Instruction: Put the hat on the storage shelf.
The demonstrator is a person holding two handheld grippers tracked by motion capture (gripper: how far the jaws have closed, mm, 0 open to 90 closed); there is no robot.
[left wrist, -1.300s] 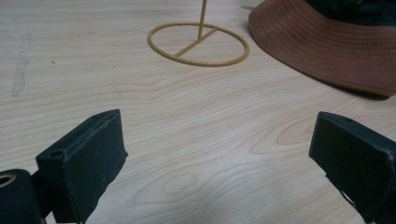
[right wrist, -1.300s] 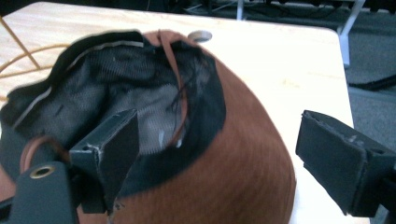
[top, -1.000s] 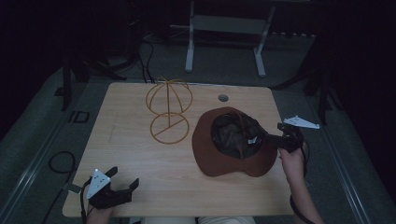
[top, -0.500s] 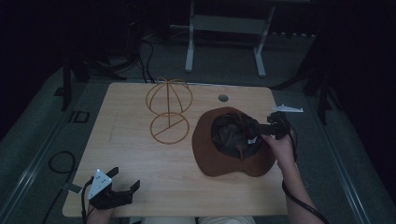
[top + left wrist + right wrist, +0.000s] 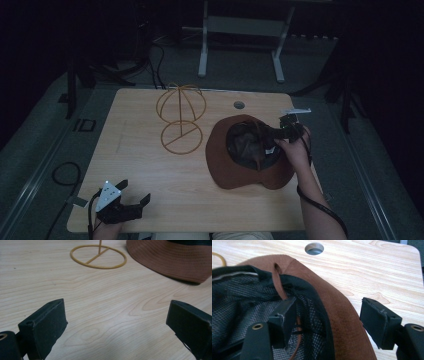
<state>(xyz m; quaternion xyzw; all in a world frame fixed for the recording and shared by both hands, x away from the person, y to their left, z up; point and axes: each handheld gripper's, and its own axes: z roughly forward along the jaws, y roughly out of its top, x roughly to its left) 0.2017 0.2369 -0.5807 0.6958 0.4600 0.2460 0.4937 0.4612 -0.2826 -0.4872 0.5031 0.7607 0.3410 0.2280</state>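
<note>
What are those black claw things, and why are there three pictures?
A person holds a two-jaw grabber in each hand. One picture looks down from above; the other two come from little cameras riding on the grabbers. On the wooden table lie a brown hat, upside down, and a yellow wire hat stand. The right gripper has one jaw inside the hat and one outside its brim; its jaws have just been closing, not yet pinching. The left gripper waits open above bare wood.

High view dim, surroundings black; gripper views brighter, near jaws blurred
</note>
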